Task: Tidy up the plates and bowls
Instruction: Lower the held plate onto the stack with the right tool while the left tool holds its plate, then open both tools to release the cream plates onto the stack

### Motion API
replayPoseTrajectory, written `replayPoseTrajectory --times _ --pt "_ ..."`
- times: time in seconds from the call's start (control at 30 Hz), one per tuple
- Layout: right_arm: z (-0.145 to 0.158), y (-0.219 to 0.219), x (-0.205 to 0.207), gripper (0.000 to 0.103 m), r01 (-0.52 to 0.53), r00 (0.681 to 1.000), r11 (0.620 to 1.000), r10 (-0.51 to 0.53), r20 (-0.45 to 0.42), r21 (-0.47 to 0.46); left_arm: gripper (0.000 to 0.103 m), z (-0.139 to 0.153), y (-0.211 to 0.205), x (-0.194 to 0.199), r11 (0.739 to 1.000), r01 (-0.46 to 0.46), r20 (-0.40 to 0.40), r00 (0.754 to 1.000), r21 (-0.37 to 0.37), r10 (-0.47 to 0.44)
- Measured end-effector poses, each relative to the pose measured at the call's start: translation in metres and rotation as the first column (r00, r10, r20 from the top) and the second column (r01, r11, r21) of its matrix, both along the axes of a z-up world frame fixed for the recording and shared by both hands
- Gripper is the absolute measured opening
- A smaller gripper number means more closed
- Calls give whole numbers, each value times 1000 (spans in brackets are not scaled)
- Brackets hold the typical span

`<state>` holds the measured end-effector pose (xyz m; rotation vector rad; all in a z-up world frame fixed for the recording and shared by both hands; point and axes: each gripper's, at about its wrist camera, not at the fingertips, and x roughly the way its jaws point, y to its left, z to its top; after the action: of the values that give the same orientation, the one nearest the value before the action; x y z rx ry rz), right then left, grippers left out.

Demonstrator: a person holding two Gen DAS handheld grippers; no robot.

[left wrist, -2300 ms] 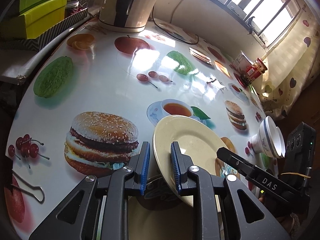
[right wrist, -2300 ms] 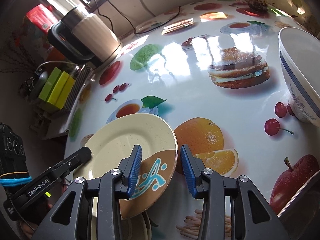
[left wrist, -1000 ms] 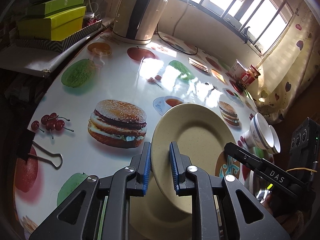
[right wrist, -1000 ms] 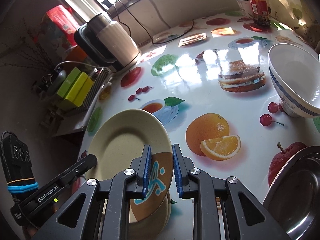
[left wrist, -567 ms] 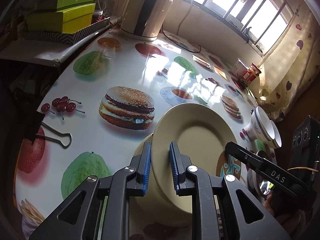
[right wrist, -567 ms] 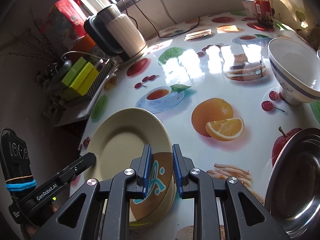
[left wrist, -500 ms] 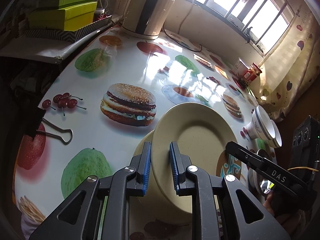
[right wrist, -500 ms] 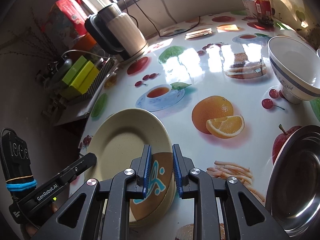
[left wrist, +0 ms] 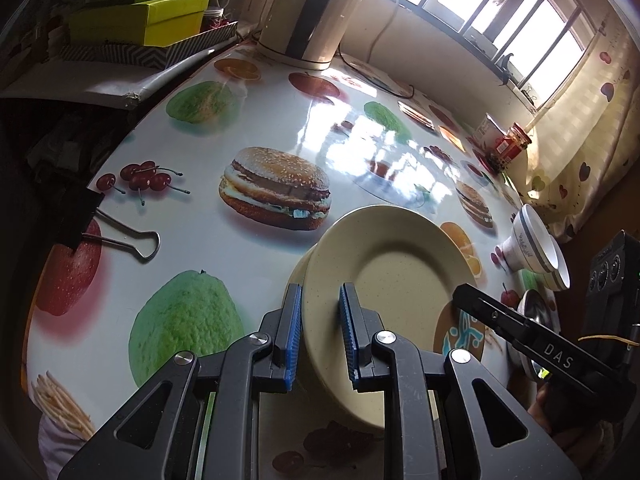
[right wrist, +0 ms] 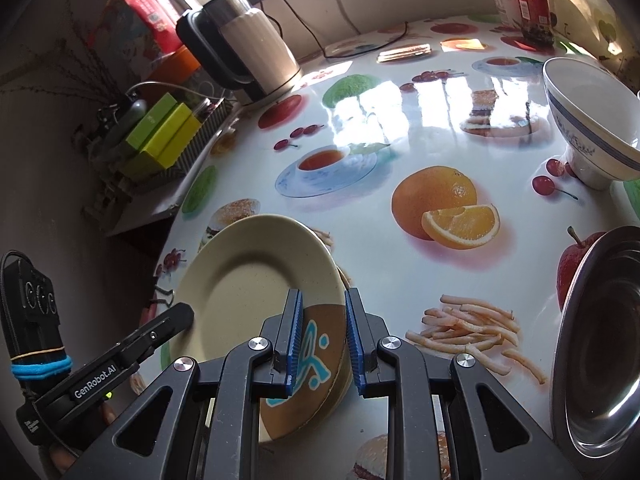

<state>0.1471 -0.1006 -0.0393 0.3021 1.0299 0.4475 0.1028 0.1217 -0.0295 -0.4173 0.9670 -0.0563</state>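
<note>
Both pairs of jaws stand nearly closed, each clamped on the rim of the same cream plate; left gripper holds its near-left edge, right gripper its near-right edge at the brown patch with a blue mark; top plate is tilted, sitting just above a second plate of the same kind, whose edge shows beneath; whether the two touch cannot be told.

Plates, cream: two, stacked at the near edge of the table, which carries a glossy cloth printed with food pictures.
Bowls, white with blue band: two, nested, on the right side of the table, well apart from the plates.
Metal dish: one, near right, beside the bowls.
Kettle: one, far left on the table.
Binder clip: one, on the table's left edge.
Green boxes: two, stacked on a shelf beyond the far-left edge.
Red-labelled jar: one, far right by the window.
</note>
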Motion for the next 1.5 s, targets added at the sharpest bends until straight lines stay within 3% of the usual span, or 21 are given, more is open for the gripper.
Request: replayPoseTrajectory --times 0.93,1.5 --pt "1 3 -6 23 -1 999 999 3 33 -42 20 -4 -6 -1 1000 3 3 1000 31 -3" --pt "0 6 -7 41 -14 999 999 15 32 -37 22 -4 -6 -1 999 12 8 1000 32 -12"
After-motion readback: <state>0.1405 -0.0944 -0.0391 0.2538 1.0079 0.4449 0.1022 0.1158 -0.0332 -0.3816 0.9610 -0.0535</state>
